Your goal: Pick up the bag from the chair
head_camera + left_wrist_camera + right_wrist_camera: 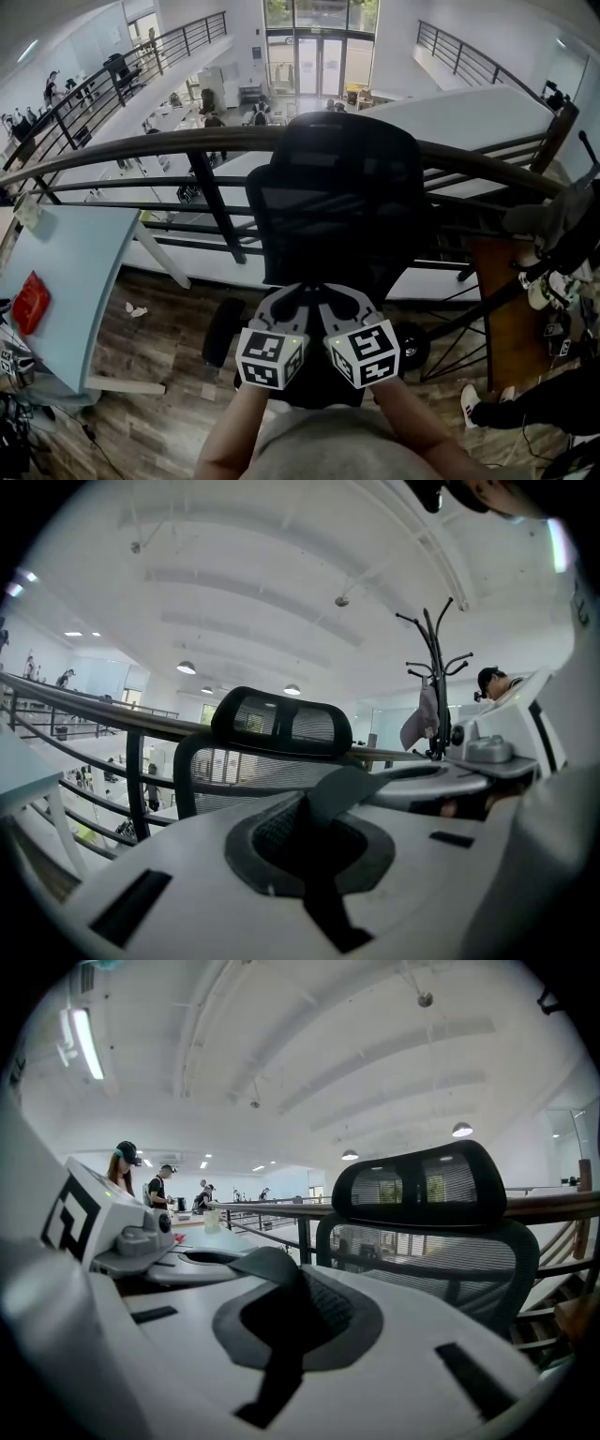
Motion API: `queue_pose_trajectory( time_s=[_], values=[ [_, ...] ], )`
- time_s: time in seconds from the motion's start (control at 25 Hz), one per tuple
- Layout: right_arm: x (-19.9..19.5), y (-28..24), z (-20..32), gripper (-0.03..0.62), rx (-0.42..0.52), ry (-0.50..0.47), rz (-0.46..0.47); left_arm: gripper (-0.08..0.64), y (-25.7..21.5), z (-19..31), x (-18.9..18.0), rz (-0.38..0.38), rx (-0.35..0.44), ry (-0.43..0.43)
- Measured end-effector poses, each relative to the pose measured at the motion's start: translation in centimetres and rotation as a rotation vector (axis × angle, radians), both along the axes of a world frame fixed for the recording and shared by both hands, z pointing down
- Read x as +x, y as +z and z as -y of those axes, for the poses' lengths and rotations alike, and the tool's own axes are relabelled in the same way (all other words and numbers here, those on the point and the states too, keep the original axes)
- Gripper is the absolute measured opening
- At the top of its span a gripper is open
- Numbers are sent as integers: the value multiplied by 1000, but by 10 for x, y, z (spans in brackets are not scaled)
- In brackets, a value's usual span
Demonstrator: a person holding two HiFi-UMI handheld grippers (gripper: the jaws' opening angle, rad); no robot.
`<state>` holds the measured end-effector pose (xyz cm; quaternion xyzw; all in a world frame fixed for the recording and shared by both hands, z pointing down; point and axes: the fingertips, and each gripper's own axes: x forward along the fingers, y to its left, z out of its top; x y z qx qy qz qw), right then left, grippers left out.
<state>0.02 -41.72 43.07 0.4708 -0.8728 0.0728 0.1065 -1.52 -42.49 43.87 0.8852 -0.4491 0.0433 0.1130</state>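
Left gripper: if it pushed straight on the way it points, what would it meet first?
Probably the backrest of the black mesh office chair, just beyond the dark fabric strap pinched in its jaws; depth is unclear.

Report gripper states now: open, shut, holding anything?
Left gripper: shut on the strap.
Right gripper: shut on the strap.

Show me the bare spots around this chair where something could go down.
Bare: the pale blue table right of the red item, and the wood floor between the table's leg and the chair, apart from paper scraps. Crowded: the right side, with the brown desk and a person's shoe.
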Motion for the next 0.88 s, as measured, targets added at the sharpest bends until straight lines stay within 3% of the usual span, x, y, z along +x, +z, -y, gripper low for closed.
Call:
queue_pose_trajectory(
  time_s=[0.88],
  values=[
    [-8,-60,-45,0,68,-70,8,2,-63,-45,-5,-48,83,-26]
  ],
)
